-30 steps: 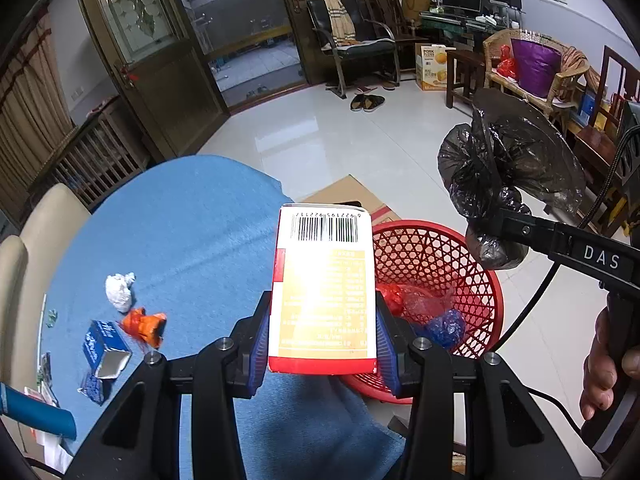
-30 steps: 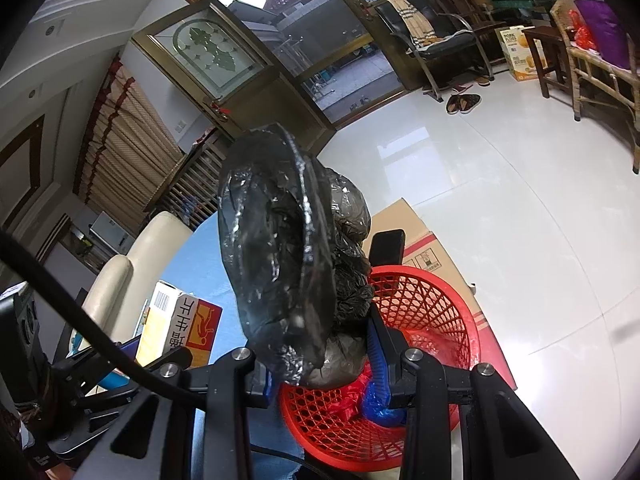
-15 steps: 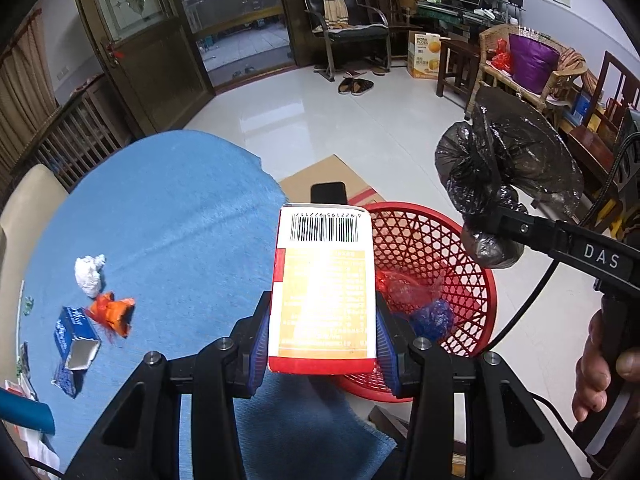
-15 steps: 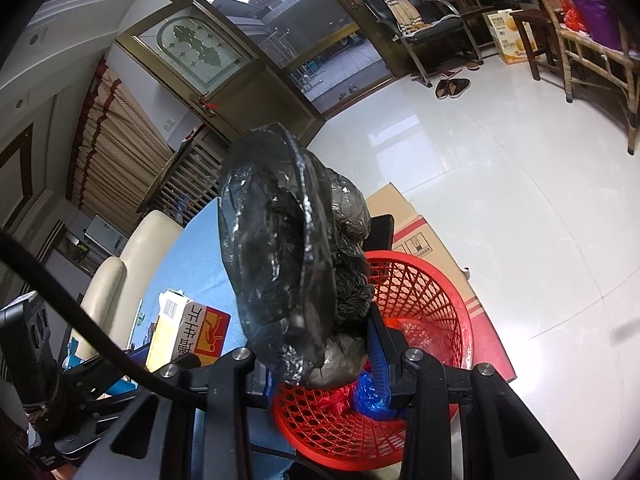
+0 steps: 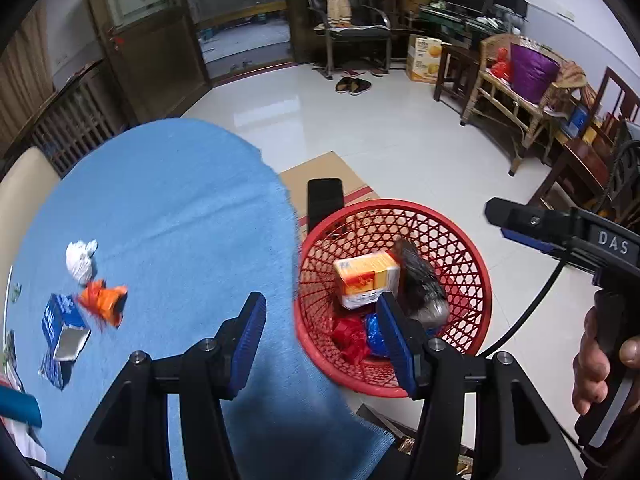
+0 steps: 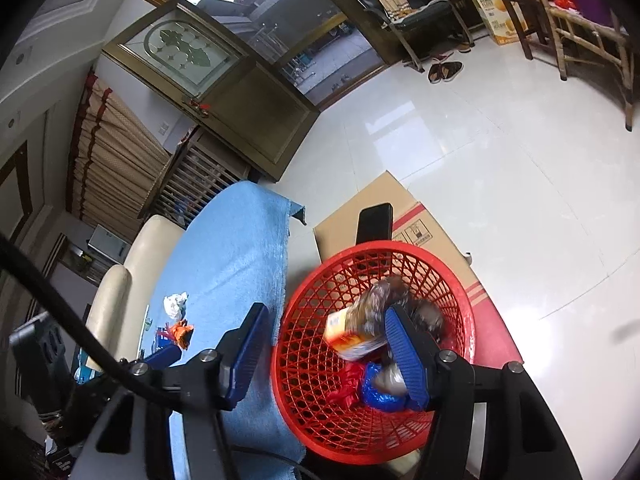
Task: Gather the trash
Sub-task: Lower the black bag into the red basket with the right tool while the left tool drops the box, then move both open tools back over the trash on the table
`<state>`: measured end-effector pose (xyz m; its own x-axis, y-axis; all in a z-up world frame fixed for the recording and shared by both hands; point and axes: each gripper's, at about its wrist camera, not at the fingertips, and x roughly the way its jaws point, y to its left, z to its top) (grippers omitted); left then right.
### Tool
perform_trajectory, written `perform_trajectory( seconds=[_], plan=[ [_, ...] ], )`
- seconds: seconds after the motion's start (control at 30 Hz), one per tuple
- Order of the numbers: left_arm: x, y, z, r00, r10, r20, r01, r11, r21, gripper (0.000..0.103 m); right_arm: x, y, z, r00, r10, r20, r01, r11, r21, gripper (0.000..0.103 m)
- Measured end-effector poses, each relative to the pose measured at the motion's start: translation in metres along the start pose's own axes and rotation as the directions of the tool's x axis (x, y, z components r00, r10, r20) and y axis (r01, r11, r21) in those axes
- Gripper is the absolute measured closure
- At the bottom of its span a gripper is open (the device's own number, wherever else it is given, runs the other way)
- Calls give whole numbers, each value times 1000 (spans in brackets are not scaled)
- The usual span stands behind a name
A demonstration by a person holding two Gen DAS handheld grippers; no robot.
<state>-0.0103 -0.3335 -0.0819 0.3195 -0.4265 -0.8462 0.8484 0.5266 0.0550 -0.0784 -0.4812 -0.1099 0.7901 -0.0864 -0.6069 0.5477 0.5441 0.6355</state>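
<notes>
A red mesh basket (image 5: pixel 464 248) (image 6: pixel 304 344) stands on the floor beside the blue-covered table (image 5: pixel 168 208). An orange and white carton (image 5: pixel 366 280) (image 6: pixel 340 330) and a blurred black bag (image 5: pixel 420 280) (image 6: pixel 384 300) are inside it, over red and blue wrappers (image 5: pixel 360 334). My left gripper (image 5: pixel 322 338) is open and empty above the table edge and basket. My right gripper (image 6: pixel 330 350) is open and empty over the basket; it also shows in the left wrist view (image 5: pixel 560 232). On the table lie a white paper wad (image 5: pixel 81 256), an orange wrapper (image 5: pixel 103 302) and a blue box (image 5: pixel 64 326).
A flat cardboard box (image 5: pixel 320 172) with a black phone (image 5: pixel 325 200) lies behind the basket. A cream chair (image 6: pixel 128 292) stands at the table's far side. Chairs, a wicker bench (image 5: pixel 516 92) and doors line the room's edges.
Both grippers have opened. The carton left my left gripper and the black bag left my right gripper; both have dropped into the red basket.
</notes>
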Motion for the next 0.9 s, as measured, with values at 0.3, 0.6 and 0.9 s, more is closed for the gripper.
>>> perform_trajectory(
  seconds=[0.3,0.6,0.9],
  plan=[
    [-17,21,-13,999,30,25,-28,998,-50,44,6,14,-14,1000,0,-15,-1,999,-46,38],
    [-34,56,-33,997,50,59,-42,992,-123,43,23,46,-28,998,-13,-58,5,992,-124,38],
    [-52,140,-80,991,125,53,-104,949,-297,42,52,100,-49,992,-13,-125,-17,972,-236,38]
  ],
)
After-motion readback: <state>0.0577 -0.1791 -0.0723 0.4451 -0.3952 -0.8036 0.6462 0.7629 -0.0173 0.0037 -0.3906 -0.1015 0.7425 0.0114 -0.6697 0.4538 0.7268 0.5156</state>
